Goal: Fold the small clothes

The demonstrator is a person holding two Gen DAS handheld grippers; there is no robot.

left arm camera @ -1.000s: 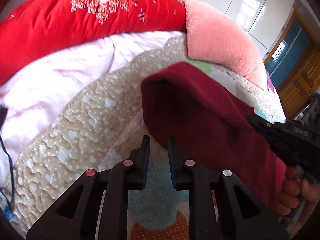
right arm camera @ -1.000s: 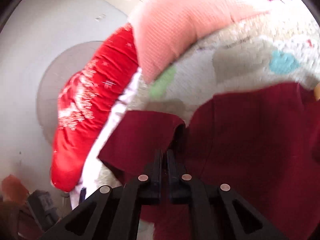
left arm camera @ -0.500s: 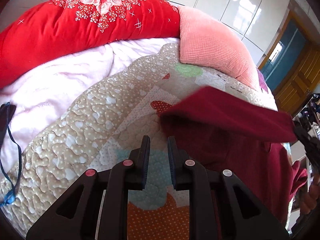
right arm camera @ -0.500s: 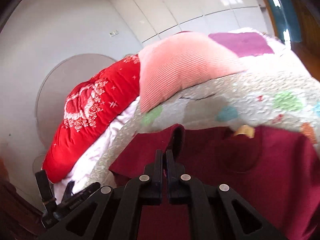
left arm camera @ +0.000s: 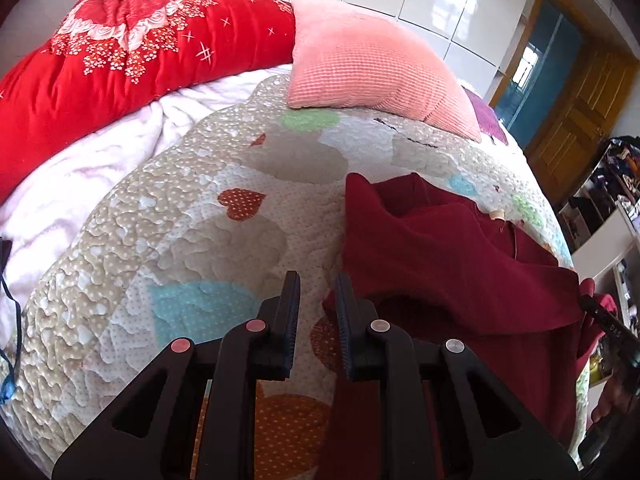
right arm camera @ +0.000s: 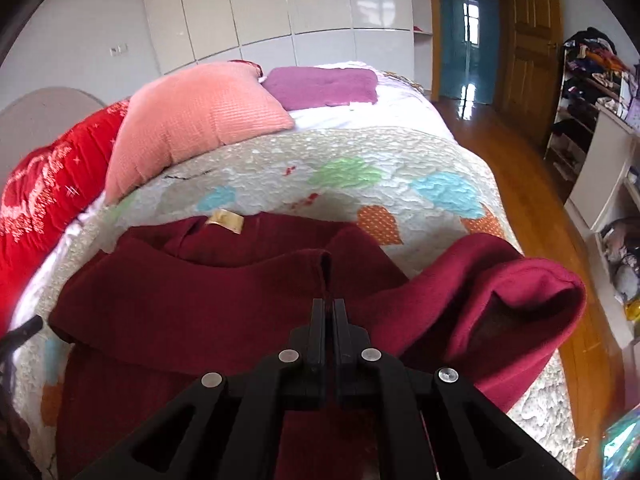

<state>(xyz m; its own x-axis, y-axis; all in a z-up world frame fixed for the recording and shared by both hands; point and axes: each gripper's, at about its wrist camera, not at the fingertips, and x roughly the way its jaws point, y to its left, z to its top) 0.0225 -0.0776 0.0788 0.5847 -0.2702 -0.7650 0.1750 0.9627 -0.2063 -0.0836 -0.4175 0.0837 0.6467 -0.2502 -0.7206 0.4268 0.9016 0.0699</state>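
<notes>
A dark red garment (left arm camera: 452,256) lies on the quilted bed cover (left arm camera: 200,216); it also shows in the right wrist view (right arm camera: 192,300), with a cream label (right arm camera: 225,220) at its collar. One sleeve is folded across its body. My right gripper (right arm camera: 329,304) is shut on the cuff end of that sleeve (right arm camera: 324,268) and holds it over the body. The other sleeve (right arm camera: 520,296) lies bunched at the right. My left gripper (left arm camera: 317,280) is open and empty, just left of the garment's edge, above the quilt.
A pink pillow (left arm camera: 368,64) and a red quilt (left arm camera: 120,52) lie at the head of the bed, with a purple cushion (right arm camera: 320,86) behind. The bed's right edge drops to a wooden floor (right arm camera: 532,200). Shelves (right arm camera: 592,92) stand at the right.
My right gripper has carried the sleeve from the left across the garment's body and lowered it. My left gripper has stayed open and pulled back a little.
</notes>
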